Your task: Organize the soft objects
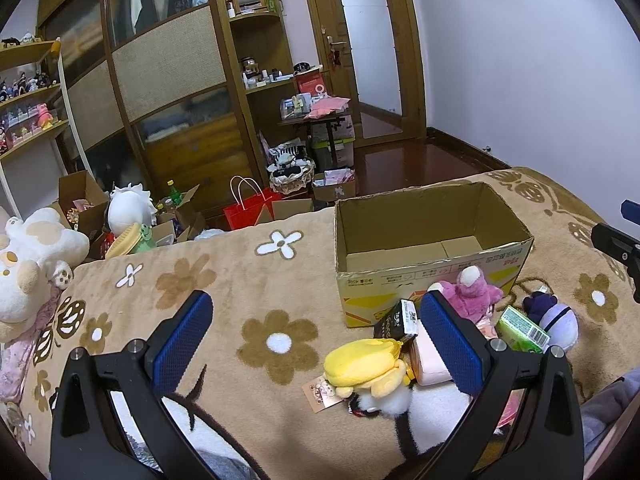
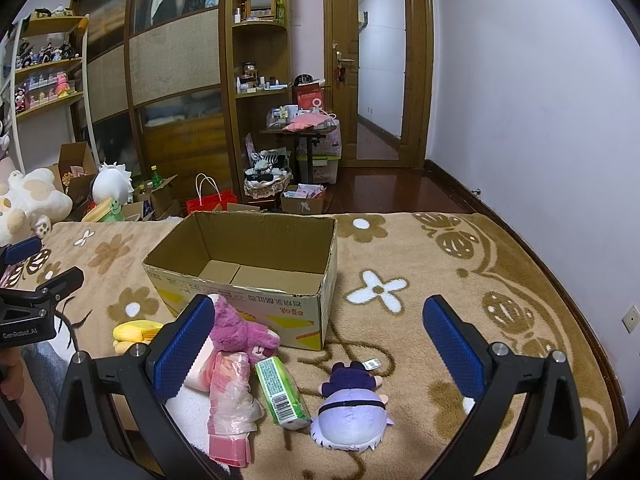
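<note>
While both tongs, left (image 1: 316, 326) and right (image 2: 318, 328), gape wide and empty, purple plush (image 2: 352, 412) looks light, squashy; pinch its round body.

In the right wrist view the left finger (image 2: 182, 346) hid part of the pink plush (image 2: 240, 330), and the yellow plush (image 2: 134, 332) showed only partly behind it. The carton print (upside down) (image 2: 276, 306) was too small to read. The left gripper (image 2: 24, 276) was cut by the edge.
</note>
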`<state>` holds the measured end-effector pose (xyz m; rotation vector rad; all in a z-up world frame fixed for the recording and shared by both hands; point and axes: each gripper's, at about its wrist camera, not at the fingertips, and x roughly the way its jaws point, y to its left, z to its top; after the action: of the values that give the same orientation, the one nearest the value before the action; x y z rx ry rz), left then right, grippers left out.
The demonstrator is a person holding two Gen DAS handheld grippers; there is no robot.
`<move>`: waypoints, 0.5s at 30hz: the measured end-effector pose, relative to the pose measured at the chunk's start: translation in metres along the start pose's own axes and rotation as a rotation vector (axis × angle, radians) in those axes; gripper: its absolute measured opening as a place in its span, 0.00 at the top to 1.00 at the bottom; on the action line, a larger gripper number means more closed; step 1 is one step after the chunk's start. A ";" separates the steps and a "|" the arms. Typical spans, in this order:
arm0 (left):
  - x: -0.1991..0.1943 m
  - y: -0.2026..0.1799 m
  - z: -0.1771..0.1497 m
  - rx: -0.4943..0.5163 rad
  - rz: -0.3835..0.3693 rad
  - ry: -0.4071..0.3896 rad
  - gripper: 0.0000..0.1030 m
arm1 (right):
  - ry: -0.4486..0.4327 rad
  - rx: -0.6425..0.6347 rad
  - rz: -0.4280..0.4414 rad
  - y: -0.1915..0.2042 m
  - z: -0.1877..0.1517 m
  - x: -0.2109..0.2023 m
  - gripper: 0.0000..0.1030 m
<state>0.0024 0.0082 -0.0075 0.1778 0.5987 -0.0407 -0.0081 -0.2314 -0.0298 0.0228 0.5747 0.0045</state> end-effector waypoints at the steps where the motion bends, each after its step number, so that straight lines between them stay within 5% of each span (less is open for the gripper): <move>1: 0.000 0.000 0.000 0.000 0.001 0.000 0.01 | 0.000 0.001 0.001 0.000 0.000 0.000 0.00; 15: 0.000 -0.001 0.001 0.003 0.002 0.004 0.01 | 0.002 0.001 0.001 0.000 0.000 0.000 0.00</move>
<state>0.0030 0.0073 -0.0072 0.1808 0.6022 -0.0397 -0.0082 -0.2317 -0.0294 0.0246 0.5772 0.0056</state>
